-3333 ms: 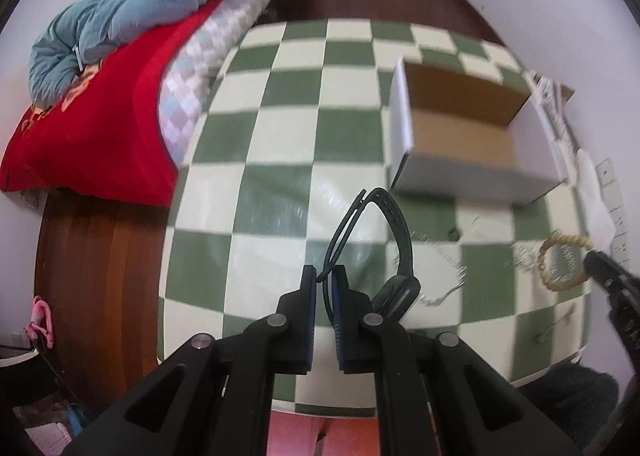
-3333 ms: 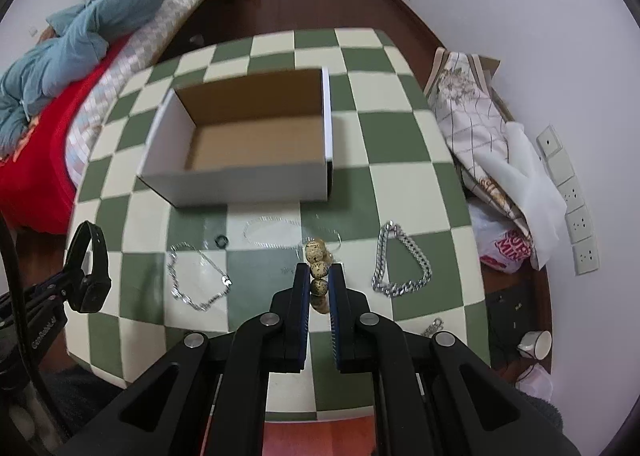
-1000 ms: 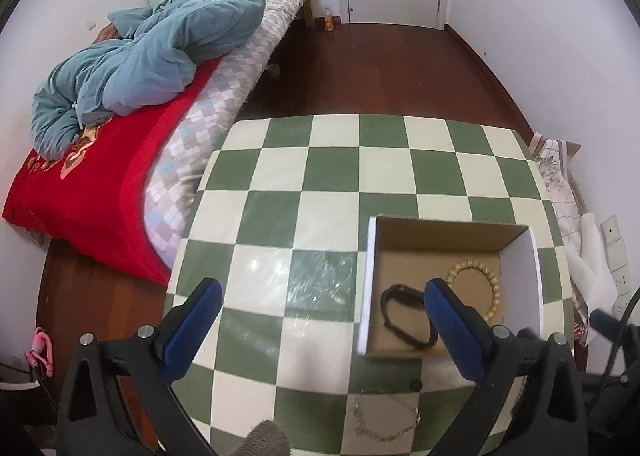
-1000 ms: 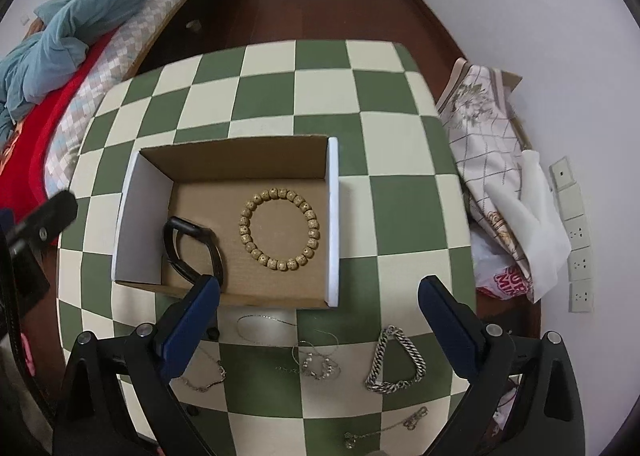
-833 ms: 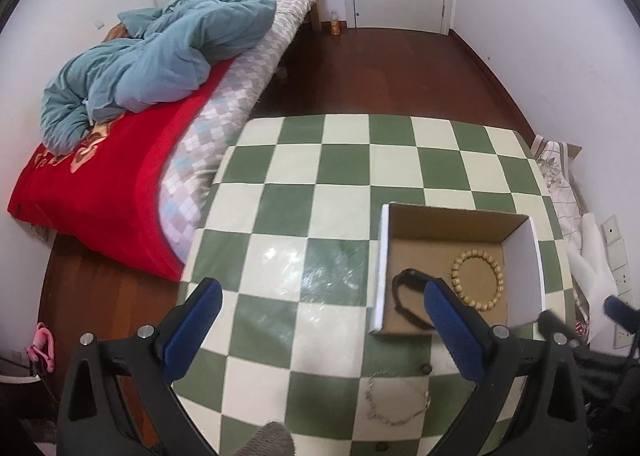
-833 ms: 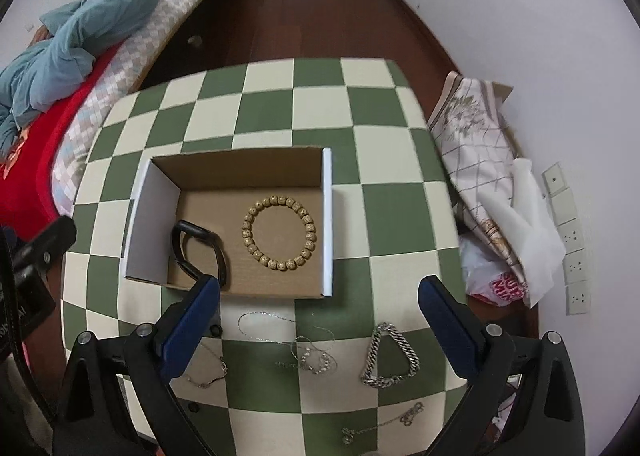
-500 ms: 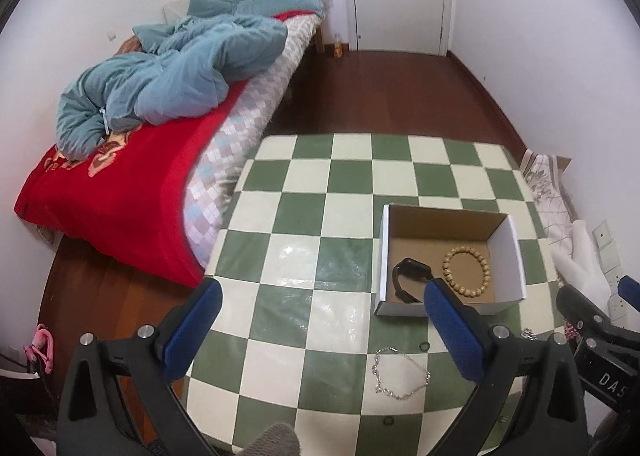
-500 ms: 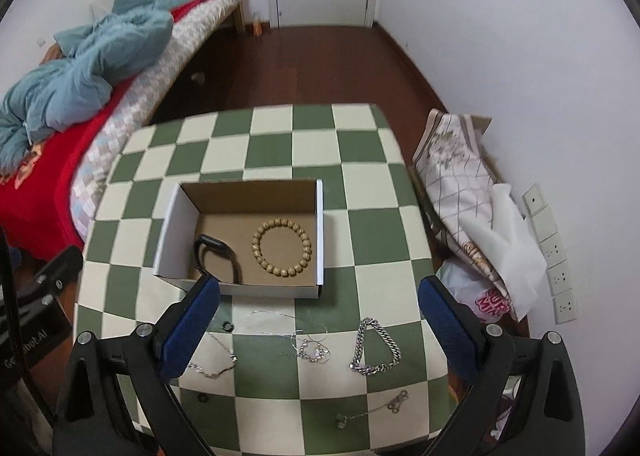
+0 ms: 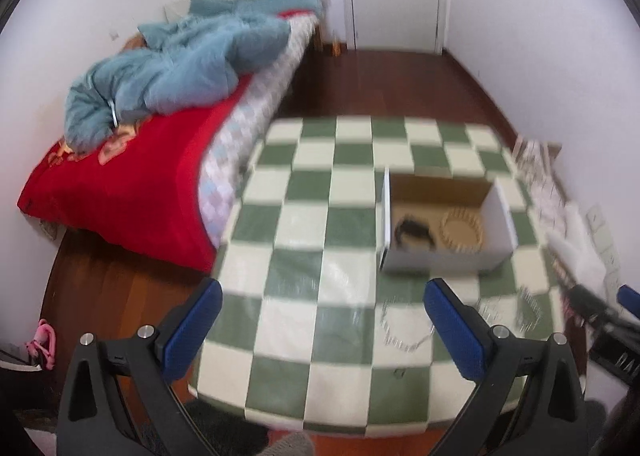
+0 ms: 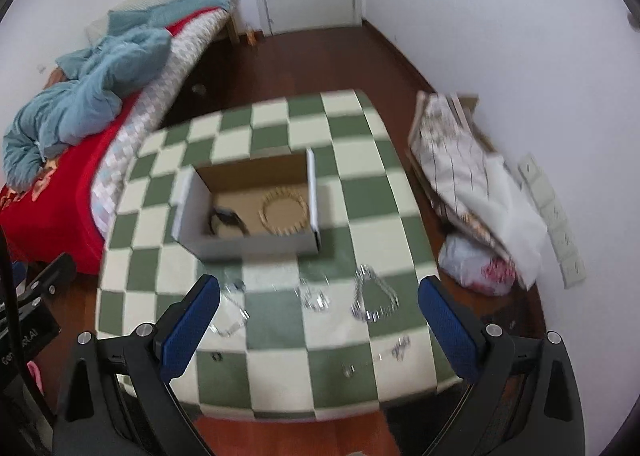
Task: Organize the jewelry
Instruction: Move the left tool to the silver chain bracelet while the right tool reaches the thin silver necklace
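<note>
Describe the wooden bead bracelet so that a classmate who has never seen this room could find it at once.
Start at the green and cream checked table beside the red bed. On it stands an open cardboard box, and the bead bracelet lies flat on the box floor, on the right. Its only neighbour in the box is a black band; the bracelet is a pale tan ring of round beads, unlike the silver chains outside.

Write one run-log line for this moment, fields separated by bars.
left hand-held gripper open | right hand-held gripper open | box: beaded bracelet, black band | chains on table

Left wrist: high, looking down | right wrist: likewise (from farther right) | shared: box (image 9: 448,256) (image 10: 248,246)
</note>
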`<state>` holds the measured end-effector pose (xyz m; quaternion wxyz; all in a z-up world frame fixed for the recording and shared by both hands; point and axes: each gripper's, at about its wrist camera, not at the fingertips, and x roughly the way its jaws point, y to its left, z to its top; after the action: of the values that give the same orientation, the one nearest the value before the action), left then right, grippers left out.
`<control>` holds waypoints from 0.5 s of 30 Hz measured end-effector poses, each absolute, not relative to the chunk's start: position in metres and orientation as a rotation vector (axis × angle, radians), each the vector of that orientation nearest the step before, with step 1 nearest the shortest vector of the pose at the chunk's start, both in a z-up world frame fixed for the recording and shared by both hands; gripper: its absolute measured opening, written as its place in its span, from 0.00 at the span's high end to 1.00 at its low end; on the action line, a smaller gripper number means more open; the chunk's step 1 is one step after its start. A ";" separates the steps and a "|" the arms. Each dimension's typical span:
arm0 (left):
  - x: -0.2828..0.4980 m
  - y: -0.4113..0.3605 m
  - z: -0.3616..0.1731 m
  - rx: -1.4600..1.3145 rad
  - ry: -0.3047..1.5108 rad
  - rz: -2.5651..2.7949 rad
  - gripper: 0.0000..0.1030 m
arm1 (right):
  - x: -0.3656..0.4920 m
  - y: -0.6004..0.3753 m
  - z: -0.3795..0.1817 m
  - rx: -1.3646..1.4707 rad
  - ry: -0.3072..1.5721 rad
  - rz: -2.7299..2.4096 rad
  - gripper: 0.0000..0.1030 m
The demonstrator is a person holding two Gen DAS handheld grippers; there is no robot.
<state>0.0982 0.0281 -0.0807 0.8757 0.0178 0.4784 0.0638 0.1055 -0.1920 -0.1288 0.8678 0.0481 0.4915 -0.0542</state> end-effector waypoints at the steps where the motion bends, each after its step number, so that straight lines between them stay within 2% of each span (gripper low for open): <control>1: 0.098 0.028 -0.091 0.038 1.026 0.132 0.00 | 0.103 -0.198 -0.139 0.109 1.052 -0.128 0.03; 4: 0.106 0.026 -0.132 0.017 1.133 0.110 0.00 | 0.099 -0.219 -0.176 0.168 1.125 -0.150 0.08; 6: 0.113 0.023 -0.160 0.001 1.187 0.088 0.00 | 0.099 -0.232 -0.199 0.193 1.164 -0.170 0.18; 9: 0.122 0.017 -0.191 -0.011 1.247 0.065 0.00 | 0.102 -0.249 -0.226 0.216 1.199 -0.188 0.25; 13: 0.135 0.009 -0.218 -0.007 1.291 0.051 0.01 | 0.113 -0.269 -0.256 0.255 1.236 -0.194 0.27; 15: 0.140 0.005 -0.226 -0.005 1.305 0.044 0.02 | 0.120 -0.276 -0.268 0.259 1.249 -0.201 0.32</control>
<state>0.1398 0.0050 -0.2261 0.7943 -0.0023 0.6072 0.0207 0.1196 -0.2760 -0.2677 0.7988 0.1207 0.5818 -0.0937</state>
